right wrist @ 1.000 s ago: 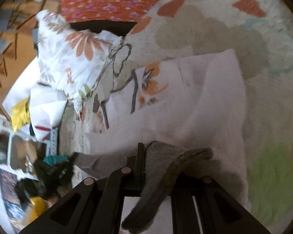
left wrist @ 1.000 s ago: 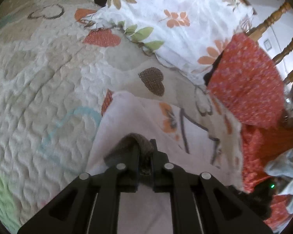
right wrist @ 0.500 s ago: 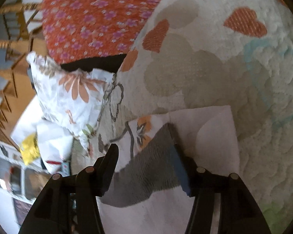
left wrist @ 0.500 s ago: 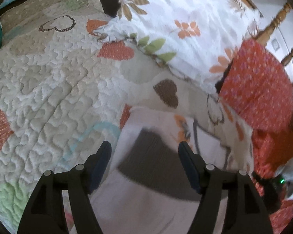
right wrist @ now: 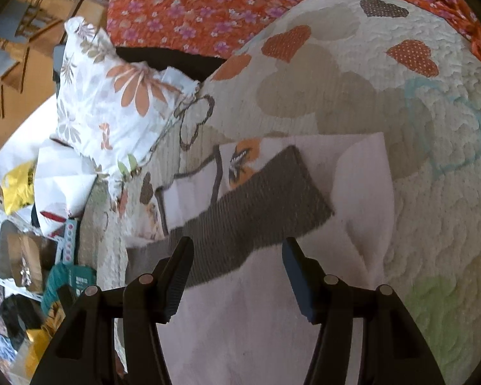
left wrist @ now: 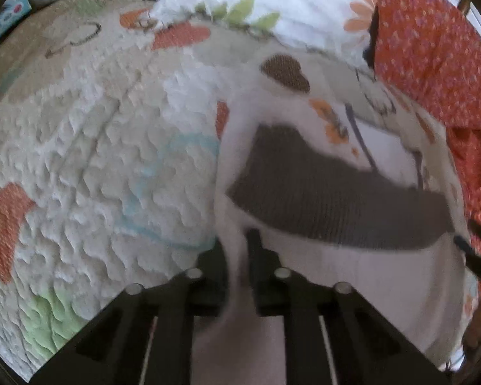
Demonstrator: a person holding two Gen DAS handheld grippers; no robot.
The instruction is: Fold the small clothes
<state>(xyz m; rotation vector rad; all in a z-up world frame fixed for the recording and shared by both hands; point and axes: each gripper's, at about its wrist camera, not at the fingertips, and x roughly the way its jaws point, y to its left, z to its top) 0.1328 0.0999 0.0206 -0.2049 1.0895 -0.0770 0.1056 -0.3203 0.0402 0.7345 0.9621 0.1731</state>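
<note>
Left tool (left wrist: 237,240) pinches white garment (left wrist: 352,276); right tool (right wrist: 237,250) gapes.

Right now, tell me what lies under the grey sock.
The grey sock lies flat on a white cloth with an orange-and-grey print, spread over the heart-patterned quilt. Whatever part of the print sits directly beneath the sock is covered and cannot be seen.

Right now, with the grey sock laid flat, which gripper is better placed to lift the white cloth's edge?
Left. The left gripper is already closed on the white cloth beside the grey sock. The right gripper hangs open above the sock, holding nothing.
</note>
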